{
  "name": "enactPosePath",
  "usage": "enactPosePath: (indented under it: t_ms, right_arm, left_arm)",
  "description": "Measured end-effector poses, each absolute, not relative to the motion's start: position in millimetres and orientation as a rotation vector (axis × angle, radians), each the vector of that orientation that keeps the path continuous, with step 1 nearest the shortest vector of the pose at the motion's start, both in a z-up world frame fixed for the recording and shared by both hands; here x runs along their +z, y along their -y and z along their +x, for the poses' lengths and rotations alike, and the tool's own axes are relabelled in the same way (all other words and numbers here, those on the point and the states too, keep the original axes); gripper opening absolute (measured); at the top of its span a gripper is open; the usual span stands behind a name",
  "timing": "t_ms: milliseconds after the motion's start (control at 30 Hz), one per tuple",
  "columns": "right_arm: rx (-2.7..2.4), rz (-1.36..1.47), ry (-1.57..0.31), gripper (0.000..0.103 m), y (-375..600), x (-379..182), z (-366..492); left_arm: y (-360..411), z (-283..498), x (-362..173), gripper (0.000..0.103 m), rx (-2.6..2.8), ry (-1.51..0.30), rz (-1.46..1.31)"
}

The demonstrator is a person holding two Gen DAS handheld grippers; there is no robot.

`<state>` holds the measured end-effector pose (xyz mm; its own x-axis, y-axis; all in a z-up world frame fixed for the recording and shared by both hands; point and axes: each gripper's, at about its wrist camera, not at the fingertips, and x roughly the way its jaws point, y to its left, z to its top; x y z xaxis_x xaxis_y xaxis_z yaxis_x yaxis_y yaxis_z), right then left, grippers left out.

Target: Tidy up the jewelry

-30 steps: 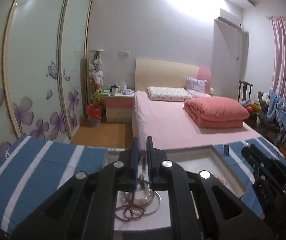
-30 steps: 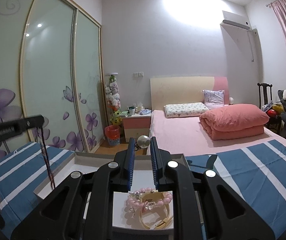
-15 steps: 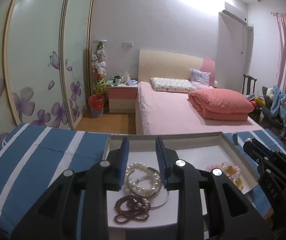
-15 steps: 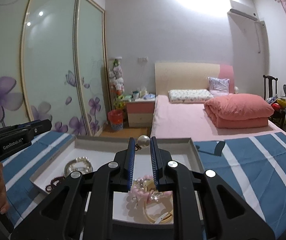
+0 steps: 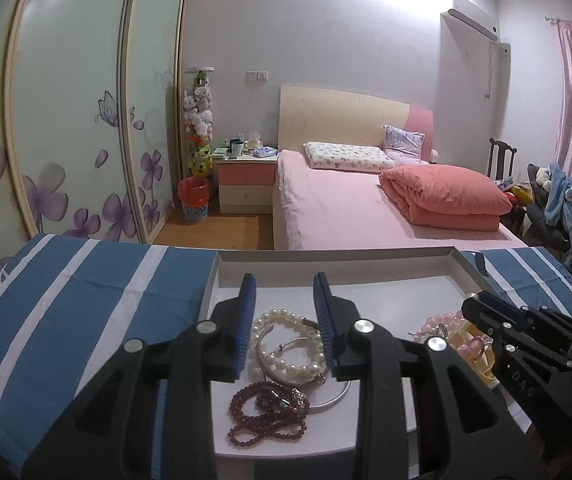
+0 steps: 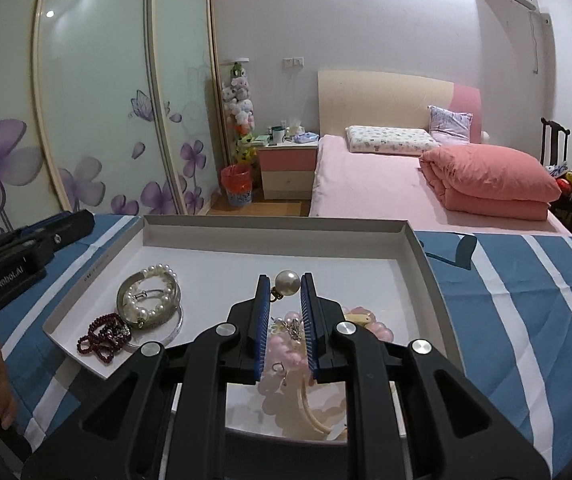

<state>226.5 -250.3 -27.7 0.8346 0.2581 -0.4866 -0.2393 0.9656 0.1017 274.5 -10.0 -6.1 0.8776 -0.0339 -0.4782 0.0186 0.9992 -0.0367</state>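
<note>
Blue-striped cloth (image 6: 526, 320) supports 1 shallow white tray (image 6: 277, 226). At its left, the left gripper (image 5: 286, 296), jaws apart, hovers over a pearl bracelet (image 5: 286, 344). Rightward, the right gripper (image 6: 286, 290) clamps a pearl pendant (image 6: 287, 283), pearl pointing forward, above pink beads (image 6: 286, 352).

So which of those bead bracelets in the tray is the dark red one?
The dark red bead bracelet lies nearest the tray's front edge, below the white pearl bracelet; the pink beads lie to the right.
</note>
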Motion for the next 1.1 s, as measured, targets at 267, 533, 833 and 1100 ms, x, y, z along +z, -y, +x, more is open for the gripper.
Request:
enactPosePath:
  t_ms: [267, 533, 833, 1100]
  right_arm:
    - [0.242, 0.096, -0.442, 0.036, 273.3, -4.5, 207.4]
    - [0.225, 0.107, -0.404, 0.053, 285.9, 12.3, 160.1]
    - [0.210, 0.060, -0.415, 0.091, 268.9, 5.8, 105.7]
    - [0.136, 0.067, -0.407, 0.101, 269.4, 3.0, 78.6]
  left_arm:
    - [5.1, 251.4, 9.2, 0.038, -0.028, -0.461, -0.035]
    - [-17.4, 190.6, 25.4, 0.053, -0.003, -0.408, -0.034]
    - [-14.7, 122.6, 5.8, 0.088, 0.069, -0.396, 0.043]
    - [-13.5, 92.6, -3.3, 0.099, 0.098, -0.398, 0.047]
